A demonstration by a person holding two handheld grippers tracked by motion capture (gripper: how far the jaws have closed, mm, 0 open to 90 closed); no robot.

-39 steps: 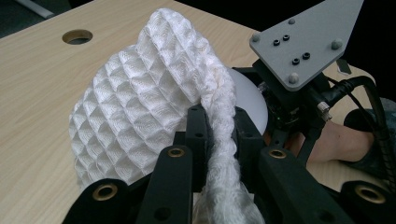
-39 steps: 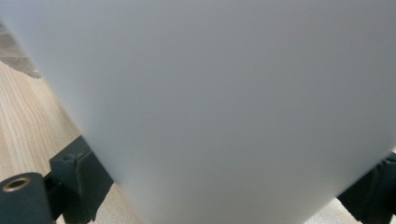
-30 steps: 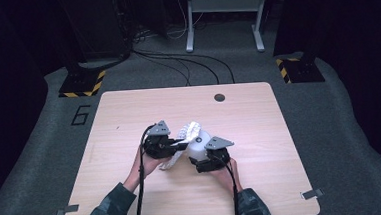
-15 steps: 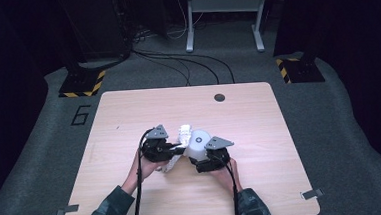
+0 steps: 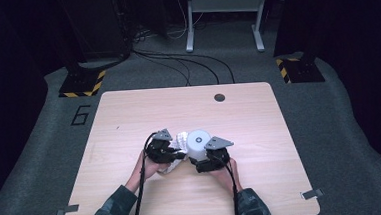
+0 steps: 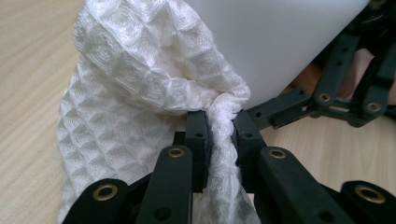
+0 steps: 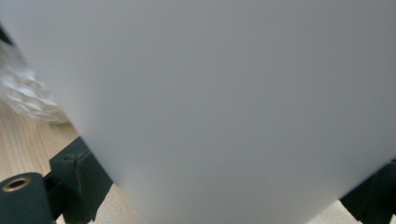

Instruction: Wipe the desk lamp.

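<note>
A white waffle-weave cloth (image 6: 140, 93) is bunched against the side of a plain white cup (image 6: 280, 37). My left gripper (image 6: 219, 128) is shut on a fold of that cloth, pressed close to the cup's wall. In the high view the cup (image 5: 199, 139) stands near the table's middle, its round top showing, with the cloth (image 5: 181, 139) to its left. My left gripper (image 5: 175, 152) is on the cloth side and my right gripper (image 5: 202, 158) is at the cup's near side. In the right gripper view the cup (image 7: 224, 93) sits between my right gripper's (image 7: 219, 196) jaws, which clasp its sides.
The wooden table (image 5: 129, 116) has a small dark round hole (image 5: 220, 97) near its far edge. Cables trail from both grippers toward the person's sleeves. Beyond the table lie grey floor, black cables and two hazard-striped bases (image 5: 79, 86).
My left gripper has sunk with the cloth down the cup's left side, so the cup's round top now shows. The right gripper and the cup have stayed put.
</note>
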